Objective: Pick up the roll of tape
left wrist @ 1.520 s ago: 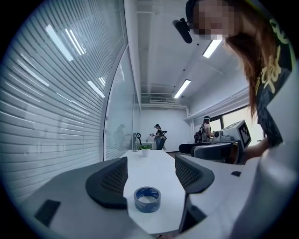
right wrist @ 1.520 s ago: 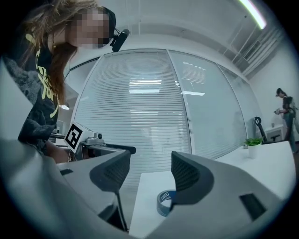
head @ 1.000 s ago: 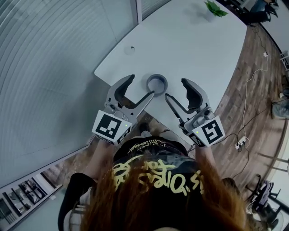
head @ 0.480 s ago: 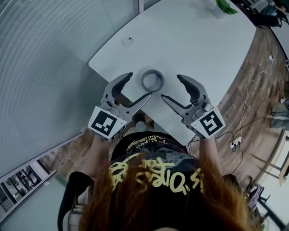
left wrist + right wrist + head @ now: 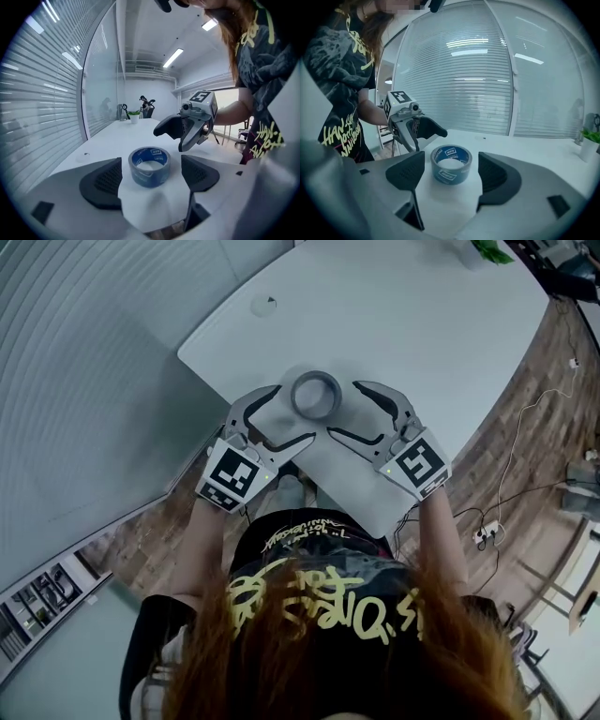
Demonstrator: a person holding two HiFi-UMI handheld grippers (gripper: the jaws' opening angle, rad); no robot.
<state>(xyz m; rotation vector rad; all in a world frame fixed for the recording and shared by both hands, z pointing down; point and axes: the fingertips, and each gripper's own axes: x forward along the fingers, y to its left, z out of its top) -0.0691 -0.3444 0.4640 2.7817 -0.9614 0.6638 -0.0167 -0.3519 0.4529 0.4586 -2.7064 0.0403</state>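
Nearest the person: left gripper (image 5: 296, 412) and right gripper (image 5: 342, 409), facing each other.
Jaws: both pairs wide apart (they have just been opening), gripping nothing.
Between the grippers: tape (image 5: 451, 174), flat by the table (image 5: 422, 324) edge, no pad touching it.
Far end: plant (image 5: 489, 251).

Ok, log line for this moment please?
step: approach | roll of tape: flat on table, untouched | left gripper: open, jaws just opened wider, tape just ahead, not gripped | right gripper: same, from opposite side
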